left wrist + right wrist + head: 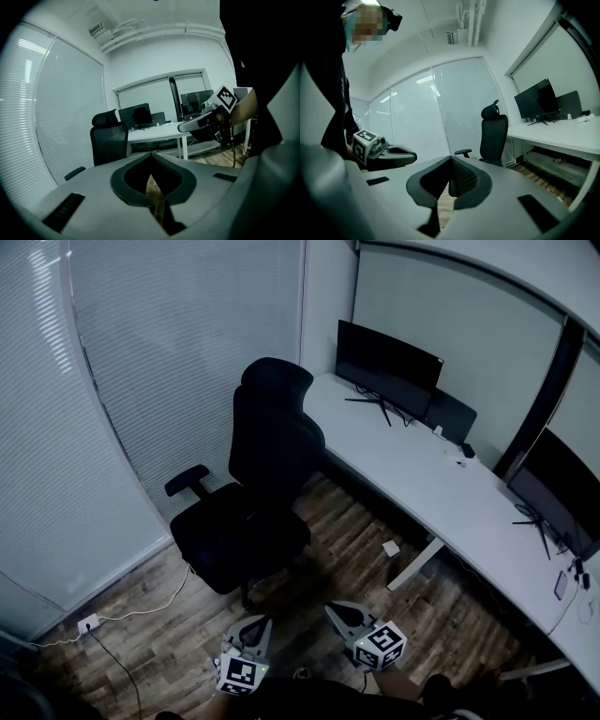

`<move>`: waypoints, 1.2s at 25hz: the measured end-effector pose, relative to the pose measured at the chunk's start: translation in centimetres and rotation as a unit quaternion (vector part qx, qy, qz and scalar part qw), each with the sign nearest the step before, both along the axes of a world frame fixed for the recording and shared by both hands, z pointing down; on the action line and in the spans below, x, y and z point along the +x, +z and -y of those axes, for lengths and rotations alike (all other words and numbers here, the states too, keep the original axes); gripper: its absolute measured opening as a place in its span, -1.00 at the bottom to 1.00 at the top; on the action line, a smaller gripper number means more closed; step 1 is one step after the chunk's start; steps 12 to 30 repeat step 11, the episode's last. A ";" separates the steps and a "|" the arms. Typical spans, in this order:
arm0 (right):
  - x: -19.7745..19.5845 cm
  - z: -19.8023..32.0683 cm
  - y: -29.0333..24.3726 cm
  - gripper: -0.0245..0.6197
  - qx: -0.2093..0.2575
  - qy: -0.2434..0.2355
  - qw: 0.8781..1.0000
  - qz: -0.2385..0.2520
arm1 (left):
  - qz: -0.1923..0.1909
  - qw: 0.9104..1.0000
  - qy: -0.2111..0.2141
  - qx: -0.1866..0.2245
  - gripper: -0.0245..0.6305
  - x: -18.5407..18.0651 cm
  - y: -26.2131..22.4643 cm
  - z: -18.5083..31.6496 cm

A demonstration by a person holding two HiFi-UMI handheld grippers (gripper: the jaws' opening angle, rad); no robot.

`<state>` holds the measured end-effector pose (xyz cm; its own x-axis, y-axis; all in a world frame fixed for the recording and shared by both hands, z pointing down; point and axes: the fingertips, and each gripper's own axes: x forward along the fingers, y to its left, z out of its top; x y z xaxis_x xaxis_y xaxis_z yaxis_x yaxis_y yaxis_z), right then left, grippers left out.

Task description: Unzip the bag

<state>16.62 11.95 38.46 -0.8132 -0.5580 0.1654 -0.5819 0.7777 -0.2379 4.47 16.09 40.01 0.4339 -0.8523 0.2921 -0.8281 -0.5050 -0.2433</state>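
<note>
The head camera looked steeply down from above onto the black chair, the white desk and, at its bottom edge, the left gripper and right gripper. Each gripper camera sat low and close behind its own jaws, facing nearly level across the room. Both took in the chair and desk, and each caught the other gripper at its side.

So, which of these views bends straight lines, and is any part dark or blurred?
Head view: sharp, evenly lit, the desk edge curves. Left gripper view: fisheye, black corners, blinds bow. Right gripper view: same fisheye; a mosaic patch top left.
</note>
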 end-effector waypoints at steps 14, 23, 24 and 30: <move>0.0 -0.7 0.4 -0.79 -0.007 0.000 1.000 -0.001 | -0.001 1.000 0.005 -0.006 -0.87 0.6 -0.5 -0.5; 0.0 -0.7 0.4 -0.79 -0.007 0.000 1.000 -0.001 | -0.001 1.000 0.005 -0.006 -0.87 0.6 -0.5 -0.5; 0.0 -0.7 0.4 -0.79 -0.007 0.000 1.000 -0.001 | -0.001 1.000 0.005 -0.006 -0.87 0.6 -0.5 -0.5; 0.0 -0.7 0.4 -0.79 -0.007 0.000 1.000 -0.001 | -0.001 1.000 0.005 -0.006 -0.87 0.6 -0.5 -0.5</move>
